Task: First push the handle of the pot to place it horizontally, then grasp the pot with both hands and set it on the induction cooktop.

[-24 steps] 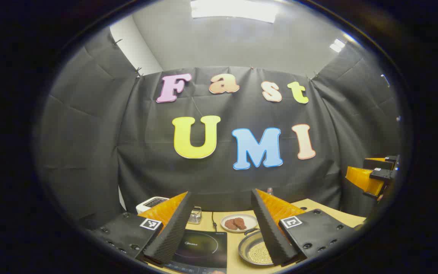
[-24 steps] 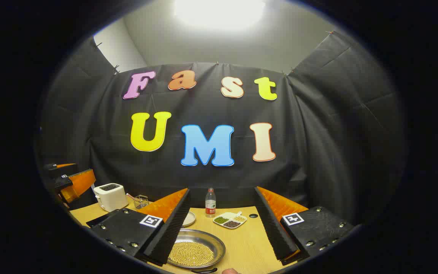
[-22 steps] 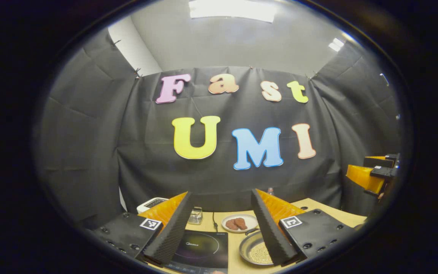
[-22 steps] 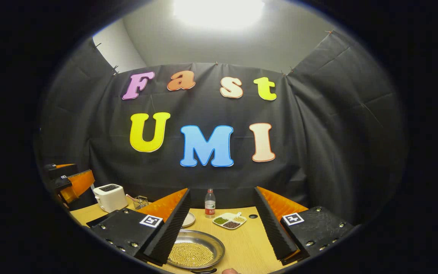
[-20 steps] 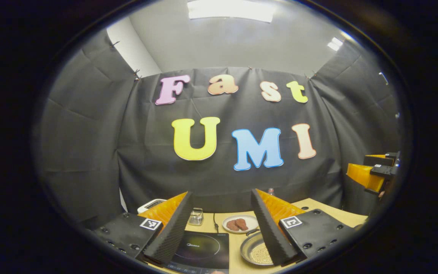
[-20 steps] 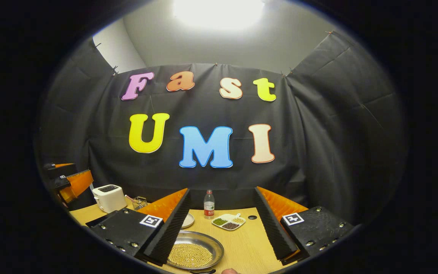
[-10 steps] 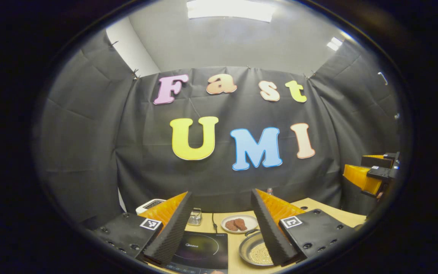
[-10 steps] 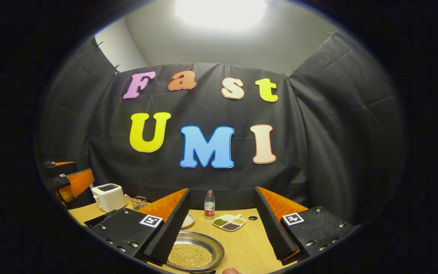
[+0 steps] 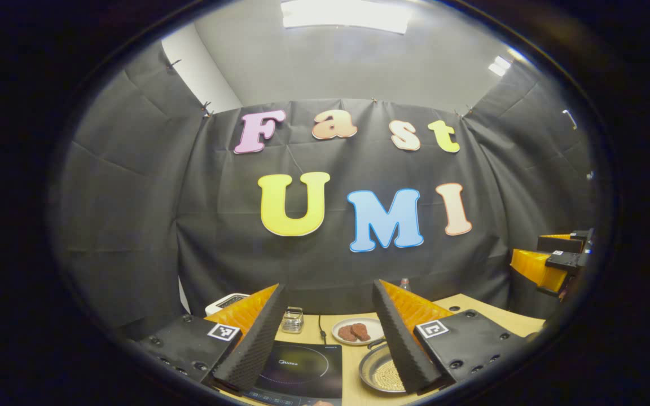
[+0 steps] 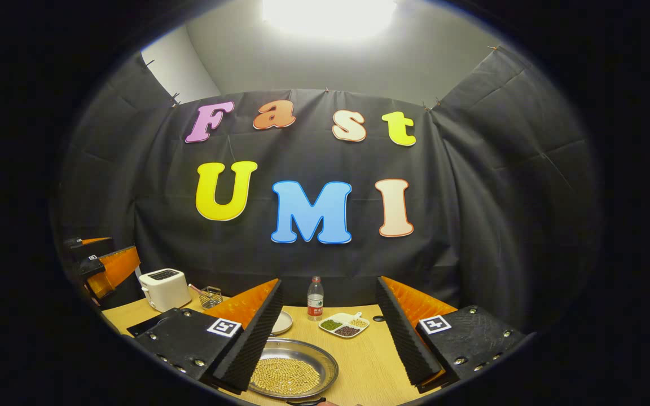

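Observation:
The pot (image 10: 294, 375) is a shallow metal pan of yellow beans on the wooden table (image 10: 365, 361). Its dark handle (image 10: 305, 401) points toward me at the bottom edge. In the left gripper view the pot (image 9: 380, 373) sits just right of the black induction cooktop (image 9: 302, 369), partly behind my own right finger. My left gripper (image 9: 328, 285) is open and empty, held above the cooktop. My right gripper (image 10: 328, 280) is open and empty, held above and behind the pot. Each gripper also appears at the other view's edge: right gripper (image 9: 550, 262), left gripper (image 10: 105, 262).
A plate of brown patties (image 9: 358, 331) lies behind the pot. A white toaster (image 10: 162, 289) and a small wire basket (image 10: 211, 296) stand at the back left. A water bottle (image 10: 315, 299), a divided dish of beans (image 10: 346, 325) and a small white plate (image 10: 282, 322) stand farther back.
Both views have drifted only slightly; the right gripper view has tipped down a little. Both grippers stay open and the pot has not moved.

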`<act>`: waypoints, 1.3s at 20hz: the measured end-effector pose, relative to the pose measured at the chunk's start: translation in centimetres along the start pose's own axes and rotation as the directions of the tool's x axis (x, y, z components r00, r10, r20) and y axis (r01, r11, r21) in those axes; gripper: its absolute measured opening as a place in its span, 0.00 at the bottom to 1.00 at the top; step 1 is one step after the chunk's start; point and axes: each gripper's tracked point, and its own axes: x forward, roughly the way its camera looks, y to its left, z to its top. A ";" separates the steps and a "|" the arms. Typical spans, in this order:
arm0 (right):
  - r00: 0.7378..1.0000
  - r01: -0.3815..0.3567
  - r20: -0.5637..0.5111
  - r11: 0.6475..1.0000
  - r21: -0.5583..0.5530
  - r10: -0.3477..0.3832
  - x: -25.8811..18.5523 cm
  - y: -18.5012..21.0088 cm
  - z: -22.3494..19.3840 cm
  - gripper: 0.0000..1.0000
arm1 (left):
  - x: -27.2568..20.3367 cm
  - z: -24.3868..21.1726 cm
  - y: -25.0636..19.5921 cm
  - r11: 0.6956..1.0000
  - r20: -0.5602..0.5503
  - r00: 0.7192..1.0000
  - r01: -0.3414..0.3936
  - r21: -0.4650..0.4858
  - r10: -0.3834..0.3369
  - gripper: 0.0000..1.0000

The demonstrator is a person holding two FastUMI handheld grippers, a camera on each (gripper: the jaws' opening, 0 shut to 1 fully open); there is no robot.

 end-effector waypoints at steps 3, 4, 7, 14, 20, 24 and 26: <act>1.000 -0.002 0.005 1.000 0.007 0.002 0.2 0.3 0.1 0.99 | 0.1 -0.2 0.4 1.000 -0.004 1.000 -0.011 -0.005 0.011 0.98; 1.000 -0.005 0.007 1.000 0.005 0.005 0.2 0.5 0.2 0.99 | -0.1 -0.2 0.6 1.000 -0.003 1.000 -0.015 -0.010 0.015 0.94; 1.000 -0.011 0.005 1.000 -0.003 0.011 0.4 1.0 0.2 0.74 | -0.1 0.0 1.0 1.000 0.001 1.000 -0.021 -0.010 0.021 0.98; 0.999 -0.037 -0.007 0.999 0.003 0.037 0.6 2.9 -0.2 0.23 | -0.2 0.4 2.1 1.000 0.023 0.999 -0.031 -0.001 0.031 1.00; 0.997 -0.063 -0.038 0.998 0.001 0.063 1.0 5.1 -1.2 0.04 | -0.4 0.2 4.1 0.999 0.030 0.999 -0.045 0.000 0.045 0.94; 0.980 -0.156 -0.125 0.988 -0.018 0.152 1.4 8.7 -3.9 0.04 | -0.3 -0.1 6.7 0.998 0.029 0.998 -0.060 0.001 0.060 0.94; 0.969 -0.187 -0.168 0.982 -0.011 0.182 1.4 10.5 -5.4 0.04 | -0.1 -0.6 8.2 0.998 0.026 0.998 -0.065 0.005 0.065 0.98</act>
